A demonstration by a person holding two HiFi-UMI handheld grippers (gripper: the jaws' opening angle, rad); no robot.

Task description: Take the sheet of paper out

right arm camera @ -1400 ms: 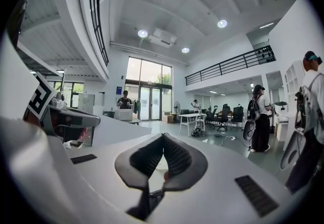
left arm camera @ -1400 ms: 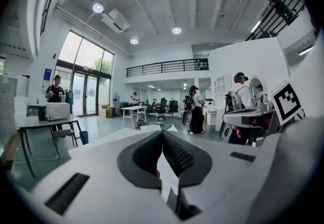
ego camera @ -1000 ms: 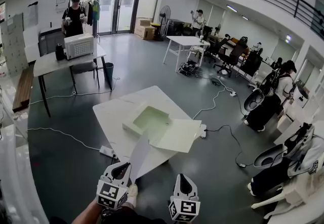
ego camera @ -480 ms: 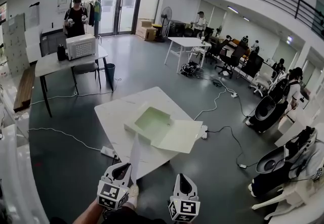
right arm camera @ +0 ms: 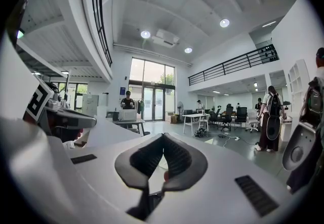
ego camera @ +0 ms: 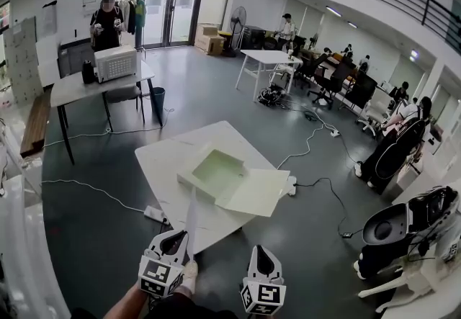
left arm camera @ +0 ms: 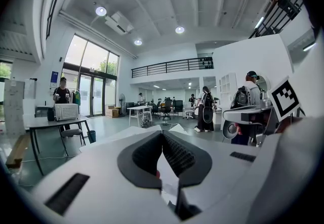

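Note:
An open, pale green folder [ego camera: 216, 170] lies on the white table [ego camera: 162, 159], its flap [ego camera: 256, 194] spread toward me. The sheet of paper [ego camera: 191, 220] is out of the folder. It stands on edge as a thin white sliver above the table's near corner. My left gripper [ego camera: 175, 237] is shut on the sheet's lower end. In the left gripper view the jaws [left arm camera: 162, 133] meet, with a strip of the paper [left arm camera: 168, 183] pinched between them. My right gripper [ego camera: 261, 251] hovers beside it, low and to the right. Its jaws [right arm camera: 163, 136] are shut with nothing in them.
A power strip [ego camera: 153, 214] and cables lie on the floor left of the table. A second table with a microwave [ego camera: 113, 63] stands at the back left, with a person [ego camera: 106, 19] behind it. Chairs [ego camera: 392, 227] crowd the right side, where another person [ego camera: 395, 148] stands.
The held sheet has turned from showing its broad face to standing edge-on. Both grippers stay where they were. The person on the right has shifted position.

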